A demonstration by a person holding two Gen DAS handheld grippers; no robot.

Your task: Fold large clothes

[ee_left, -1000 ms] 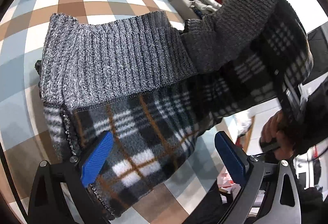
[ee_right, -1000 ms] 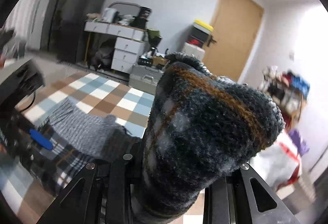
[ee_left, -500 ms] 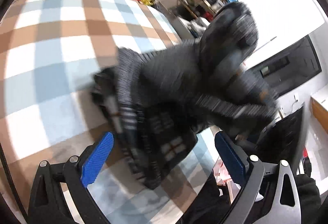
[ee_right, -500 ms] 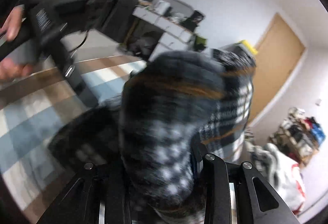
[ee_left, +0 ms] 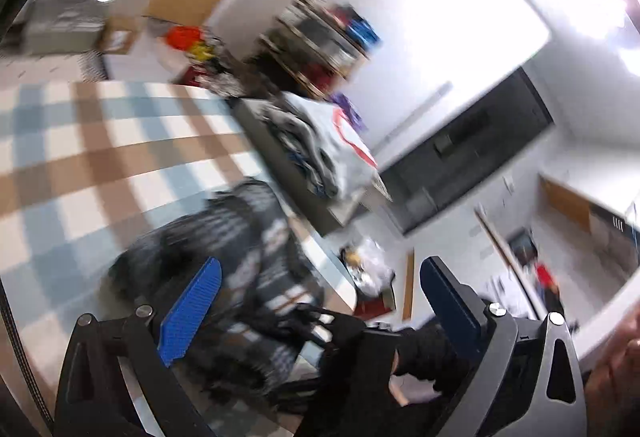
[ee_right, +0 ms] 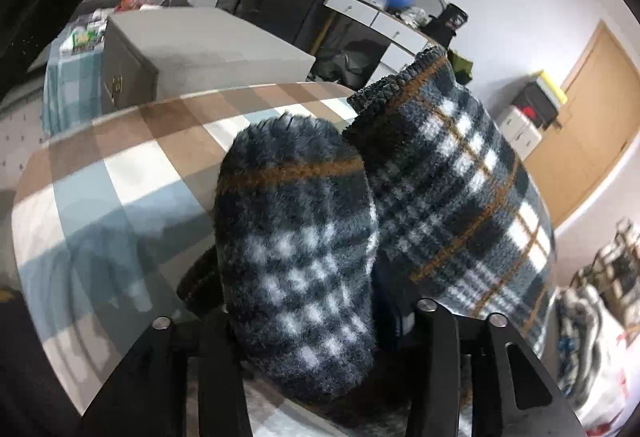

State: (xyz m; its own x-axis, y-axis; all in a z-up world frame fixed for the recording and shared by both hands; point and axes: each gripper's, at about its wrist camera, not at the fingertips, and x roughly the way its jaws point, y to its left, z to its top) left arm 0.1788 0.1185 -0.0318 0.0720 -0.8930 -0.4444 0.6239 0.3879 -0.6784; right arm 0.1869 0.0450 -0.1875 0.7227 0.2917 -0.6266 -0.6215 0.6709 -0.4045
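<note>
The checked tabletop (ee_right: pixel 120 173) filled the lower left of both views, with a cluttered room behind it. On it lay the plaid fleece garment (ee_right: pixel 452 197), bunched into a thick, doubled-over mass near the tabletop's edge. In the right wrist view a rolled fold of it bulged straight up between the arms of the right gripper (ee_right: pixel 308 321), whose fingers were buried in the pile and evidently pressed onto that fold; the rest of the garment ran away to the right and forward, so its long axis lay obliquely across that gripper's line. The left gripper (ee_left: pixel 316 301) stood with its blue fingers (ee_left: pixel 192 309) spread wide and nothing between them. The garment (ee_left: pixel 240 269) sat just ahead of and below the left finger, though heavy motion blur made it hard to say whether they touched. The right gripper was plainly the nearer one, already holding cloth; the left would need to swing down and leftward to take a second edge.
</note>
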